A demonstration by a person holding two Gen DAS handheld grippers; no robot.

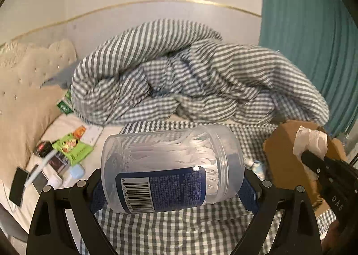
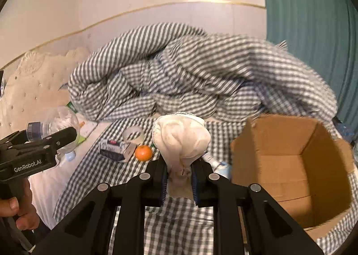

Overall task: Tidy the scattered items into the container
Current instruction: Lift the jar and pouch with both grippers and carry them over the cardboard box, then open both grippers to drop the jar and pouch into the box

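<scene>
My left gripper (image 1: 172,179) is shut on a clear plastic jar of white floss picks (image 1: 170,165) with a blue barcode label, held sideways above the checked bedsheet. My right gripper (image 2: 179,179) is shut on a bunched cream cloth (image 2: 181,141) and holds it up left of the open cardboard box (image 2: 290,165). The box also shows in the left wrist view (image 1: 284,156), at the right, with the right gripper (image 1: 313,161) and cloth in front of it. The left gripper (image 2: 44,143) with the jar shows at the left of the right wrist view.
On the bed lie an orange (image 2: 143,152), a roll of clear tape (image 2: 132,133), a small dark box (image 2: 111,147), green packets (image 1: 71,147), a phone (image 1: 19,185) and other small items. A rumpled checked duvet (image 1: 179,71) lies behind. A teal curtain (image 2: 313,31) hangs at the right.
</scene>
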